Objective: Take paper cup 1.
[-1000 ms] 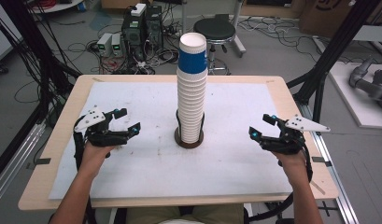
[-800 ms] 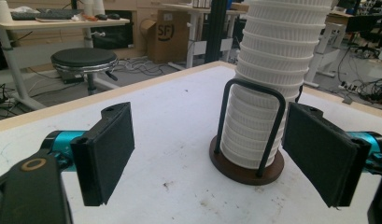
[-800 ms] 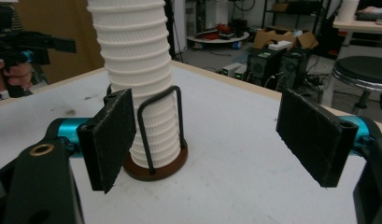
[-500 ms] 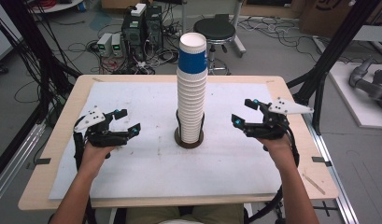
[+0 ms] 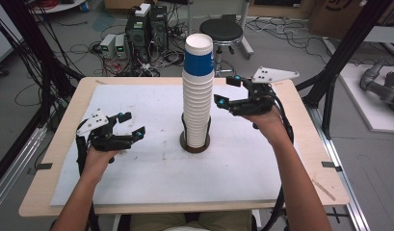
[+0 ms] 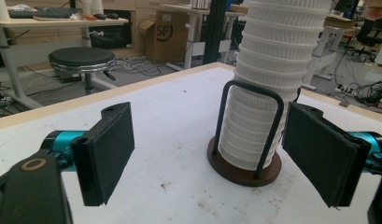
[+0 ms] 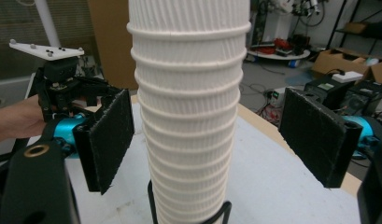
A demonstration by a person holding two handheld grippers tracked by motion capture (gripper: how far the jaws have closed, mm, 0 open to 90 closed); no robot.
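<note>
A tall stack of cups [image 5: 198,96], white ribbed ones with a blue cup near the top, stands upright in a wire holder [image 5: 194,139] on a round dark base in the middle of the desk [image 5: 137,192], which is covered by a white sheet. The right tool [image 5: 227,91] is raised beside the upper part of the stack, on its right in the high view, and its jaws have just been opening; in the right gripper view the two black pads [image 7: 109,142] stand wide apart with the ribbed cups between them, and neither pad touches the paper, so nothing is gripped yet. The left tool [image 5: 132,126] rests low over the desk, well apart from the stack on its left, with its jaws open and empty; its own view looks across at the holder's wire loop [image 6: 249,126] and the lower cups. The step in hand looks like the approach for taking a cup or a few cups off the top. The next move probably calls for carrying the right tool forward around the stack at the chosen rim, closing gently so the thin paper is not crushed, then lifting straight up, perhaps with the left tool steadying the lower cups or the holder so the rest does not ride up or tip.
</note>
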